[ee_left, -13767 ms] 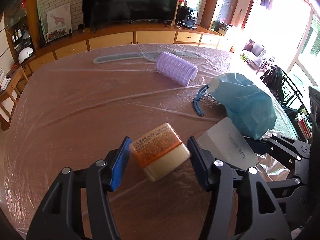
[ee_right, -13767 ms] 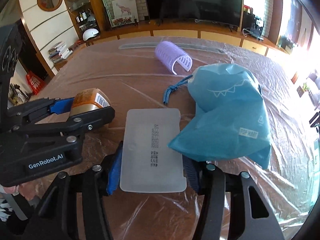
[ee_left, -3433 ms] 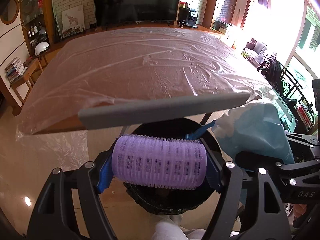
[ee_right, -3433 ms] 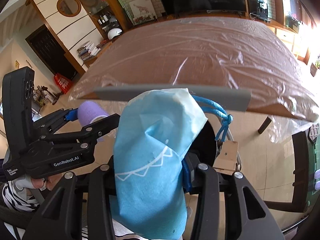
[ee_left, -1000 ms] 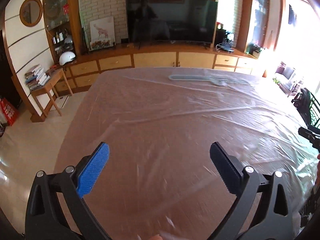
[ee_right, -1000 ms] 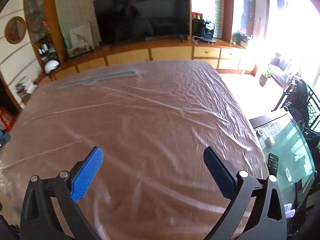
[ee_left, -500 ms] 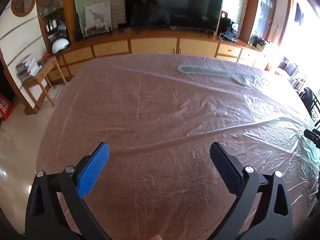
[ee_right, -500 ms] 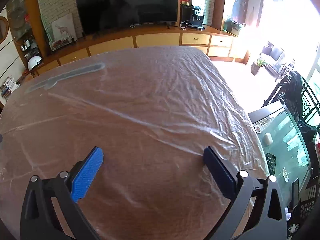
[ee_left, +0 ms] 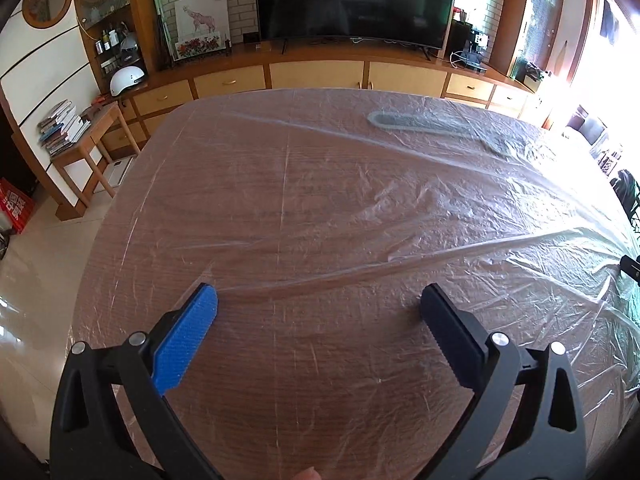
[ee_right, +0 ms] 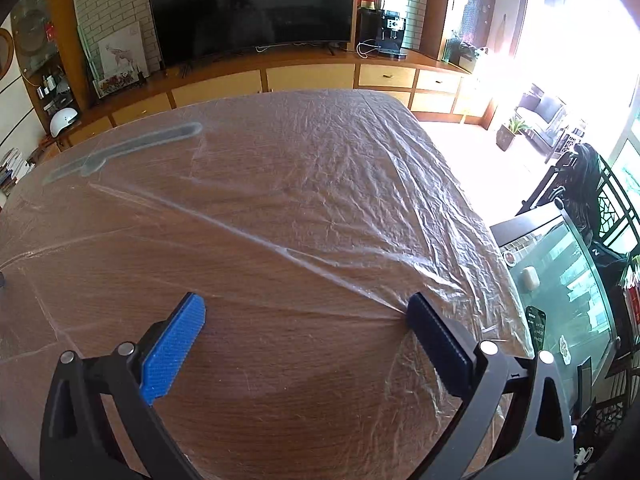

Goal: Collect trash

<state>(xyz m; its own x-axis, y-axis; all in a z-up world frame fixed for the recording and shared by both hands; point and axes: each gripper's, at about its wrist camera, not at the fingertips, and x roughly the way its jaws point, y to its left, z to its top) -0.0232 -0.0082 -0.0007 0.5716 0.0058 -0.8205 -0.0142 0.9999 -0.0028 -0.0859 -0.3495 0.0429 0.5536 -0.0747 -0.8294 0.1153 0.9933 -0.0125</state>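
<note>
Claws, left (ee_left: 318, 304) & right (ee_right: 304, 312), wide apart, empty; plastic-covered table (ee_left: 320, 200) w/ gray strip (ee_left: 424, 124).

Table (ee_left: 320, 216): wood-grain top, reddish brown, matt where bare. Over it a clear plastic sheet (ee_left: 500, 208), thin, crinkled, glossy along the creases, most wrinkled toward the table's far right corner; same sheet (ee_right: 360, 168) in the right wrist view.

Under the sheet at the table's far edge, a long grey-blue strip (ee_left: 424, 124), flat, dull.

Left gripper (ee_left: 318, 304): frame of black plastic, matt, with bright metal rivets; one pad (ee_left: 188, 340) blue, finely ribbed, rubbery. Right gripper (ee_right: 304, 312): same build.

Beyond the table: sideboard (ee_left: 320, 74) of pale wood, satin; television (ee_left: 356, 0) screen black, glossy. Floor (ee_left: 36, 264) left of the table: pale tile, polished.
</note>
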